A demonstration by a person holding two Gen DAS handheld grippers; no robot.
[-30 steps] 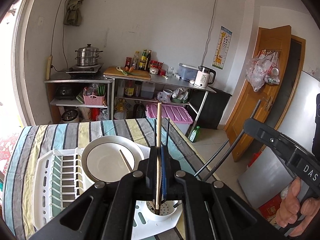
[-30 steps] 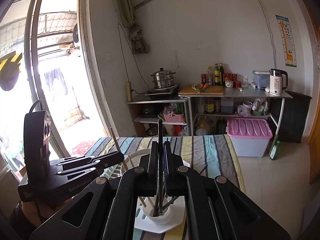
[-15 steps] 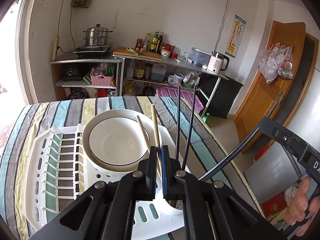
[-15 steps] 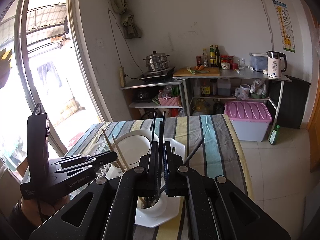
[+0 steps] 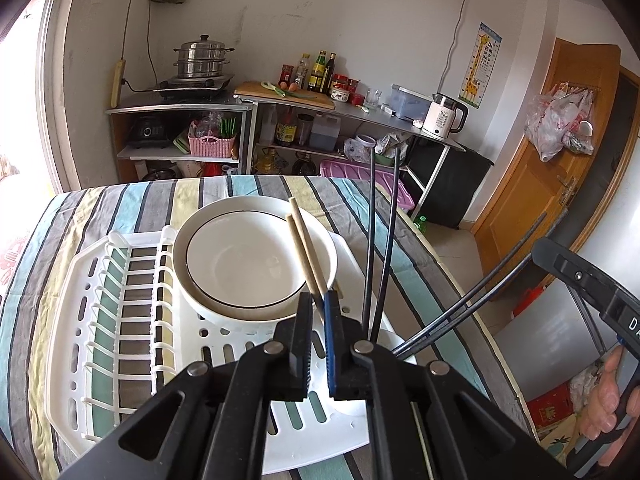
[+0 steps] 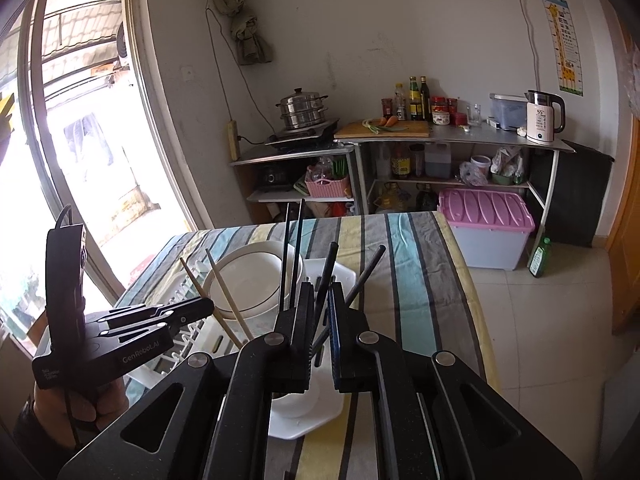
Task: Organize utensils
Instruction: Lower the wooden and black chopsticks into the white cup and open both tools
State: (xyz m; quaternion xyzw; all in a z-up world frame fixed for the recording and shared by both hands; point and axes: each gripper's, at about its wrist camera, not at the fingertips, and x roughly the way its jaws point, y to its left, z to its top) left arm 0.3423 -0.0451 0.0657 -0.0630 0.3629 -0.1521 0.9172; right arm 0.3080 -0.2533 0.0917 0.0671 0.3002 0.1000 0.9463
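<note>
A white utensil cup (image 6: 294, 402) at the corner of the white drying rack (image 5: 132, 320) holds two wooden chopsticks (image 5: 306, 258) and several black chopsticks (image 5: 378, 256). My left gripper (image 5: 317, 336) is slightly open just above the cup, and the wooden chopsticks stand loose in the gap between its fingers. My right gripper (image 6: 320, 332) is slightly open over the cup, with black chopsticks (image 6: 326, 280) rising loose between its fingers. The left gripper also shows in the right wrist view (image 6: 192, 312), beside the wooden chopsticks (image 6: 224, 296).
A white bowl (image 5: 256, 256) sits in the rack on the striped tablecloth (image 5: 132, 204). The table's right edge drops to a tiled floor (image 6: 560, 320). Shelves with a steamer pot (image 5: 202, 56), bottles and a kettle (image 5: 442, 114) stand at the back wall.
Both grippers have opened a little and let go of their chopsticks, which now rest in the cup. Both have drawn back and tilted down toward the rack.
</note>
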